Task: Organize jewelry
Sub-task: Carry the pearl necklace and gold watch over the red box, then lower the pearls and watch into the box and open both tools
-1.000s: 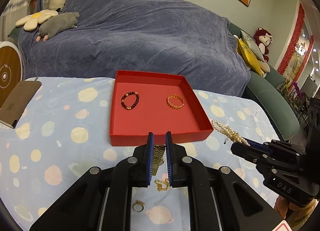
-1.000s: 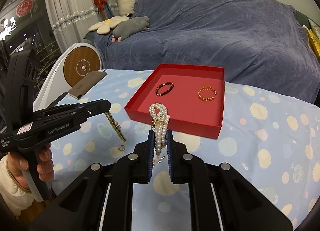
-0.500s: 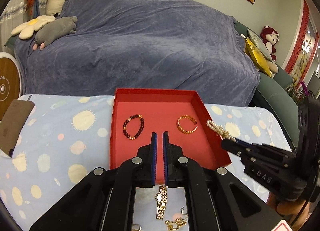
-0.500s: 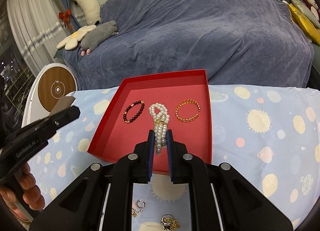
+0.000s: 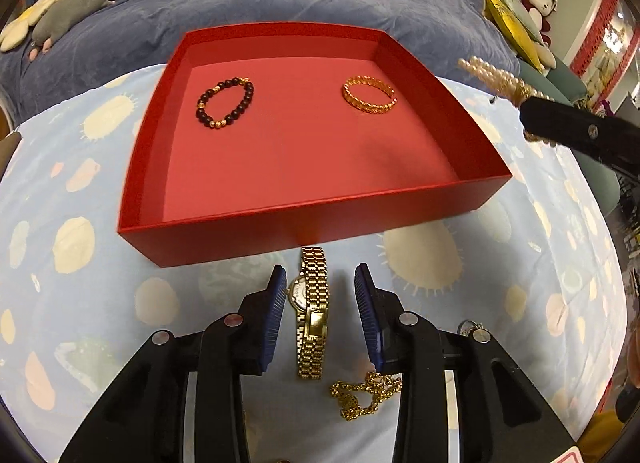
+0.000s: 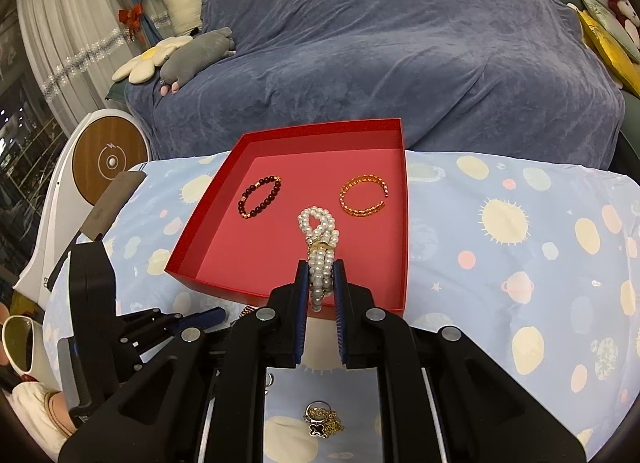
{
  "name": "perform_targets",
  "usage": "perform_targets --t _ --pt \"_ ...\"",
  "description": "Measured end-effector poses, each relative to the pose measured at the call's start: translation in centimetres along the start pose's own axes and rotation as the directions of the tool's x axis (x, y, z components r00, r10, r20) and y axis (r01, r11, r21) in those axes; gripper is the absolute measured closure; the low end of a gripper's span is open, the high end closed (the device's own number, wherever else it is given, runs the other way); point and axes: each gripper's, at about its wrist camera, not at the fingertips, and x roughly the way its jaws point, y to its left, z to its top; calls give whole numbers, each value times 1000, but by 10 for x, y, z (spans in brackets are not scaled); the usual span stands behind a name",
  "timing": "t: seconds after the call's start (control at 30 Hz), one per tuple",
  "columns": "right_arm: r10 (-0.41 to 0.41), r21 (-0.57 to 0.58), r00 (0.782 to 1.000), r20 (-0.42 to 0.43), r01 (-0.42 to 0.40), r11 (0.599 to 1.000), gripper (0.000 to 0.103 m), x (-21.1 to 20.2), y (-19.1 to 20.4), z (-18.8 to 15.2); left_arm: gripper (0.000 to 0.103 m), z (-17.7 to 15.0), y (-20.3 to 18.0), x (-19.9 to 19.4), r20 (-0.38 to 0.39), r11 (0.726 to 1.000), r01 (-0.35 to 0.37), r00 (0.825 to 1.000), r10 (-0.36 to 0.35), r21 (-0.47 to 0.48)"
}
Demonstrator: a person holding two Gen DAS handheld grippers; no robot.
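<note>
A red tray (image 5: 280,219) (image 6: 192,223) on the spotted cloth holds a dark bead bracelet (image 5: 225,106) (image 6: 259,197) and a gold bangle (image 5: 369,94) (image 6: 363,195). My left gripper (image 5: 320,283) is open, its fingers on either side of a gold watch (image 5: 313,311) lying on the cloth in front of the tray. A gold chain (image 5: 366,393) lies beside it. My right gripper (image 6: 321,267) is shut on a pearl bracelet (image 6: 319,239) (image 5: 492,77), held above the tray's near part.
A ring and a clover-pendant chain (image 6: 322,423) lie on the cloth under the right gripper. A brown phone-like slab (image 6: 112,203) lies at the table's left edge. A blue-covered sofa (image 6: 380,55) with plush toys stands behind the table.
My left gripper has opened and the gold watch now lies on the cloth between its fingers. My right gripper has carried the pearl bracelet over the tray.
</note>
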Motion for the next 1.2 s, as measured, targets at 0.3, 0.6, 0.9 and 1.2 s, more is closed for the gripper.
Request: perform_targets --t 0.3,0.6,0.9,1.2 --pt "-9 -3 1000 -6 9 1000 92 4 -5 1 87 -4 -11 6 28 996 -50 998 48 71" --pt "-4 -3 1000 15 4 1000 92 -4 -4 3 87 5 -10 -23 69 999 -10 998 7 46" --pt "-6 0 999 38 6 1000 92 -7 -3 14 94 42 5 -74 196 1000 20 980 -15 -21" --pt "-18 16 999 28 18 1000 92 16 -2 31 94 96 19 -112 344 998 7 939 17 -69"
